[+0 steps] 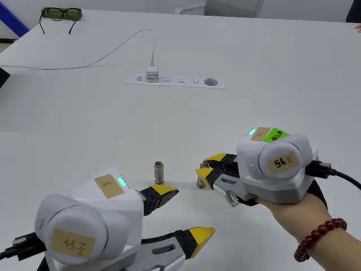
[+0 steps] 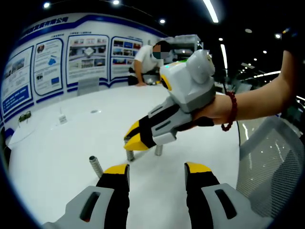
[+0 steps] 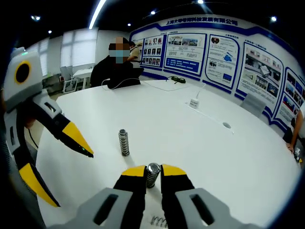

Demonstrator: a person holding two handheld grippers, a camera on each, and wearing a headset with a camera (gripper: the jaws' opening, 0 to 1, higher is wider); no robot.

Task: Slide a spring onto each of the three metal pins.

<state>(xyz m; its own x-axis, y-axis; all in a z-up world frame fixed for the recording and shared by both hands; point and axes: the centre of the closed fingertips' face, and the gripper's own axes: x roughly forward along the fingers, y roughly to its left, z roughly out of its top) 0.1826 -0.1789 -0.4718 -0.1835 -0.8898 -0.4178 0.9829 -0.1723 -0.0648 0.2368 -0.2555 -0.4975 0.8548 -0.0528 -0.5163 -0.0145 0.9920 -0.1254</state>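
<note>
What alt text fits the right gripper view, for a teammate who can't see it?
The right claw is closed on a spring-wrapped pin standing upright on the white table. Just beyond stands a second spring-wrapped pin, with the open left claw at the left and a loose spring lying near the bottom edge.

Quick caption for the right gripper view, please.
Right hand-held gripper clamps a sprung pin; a second sprung pin stands beyond on the white table.

White table (image 1: 254, 51) with power strip (image 1: 175, 81), glasses (image 1: 61, 13), 2 spring-clad pins (image 1: 159, 172)
</note>
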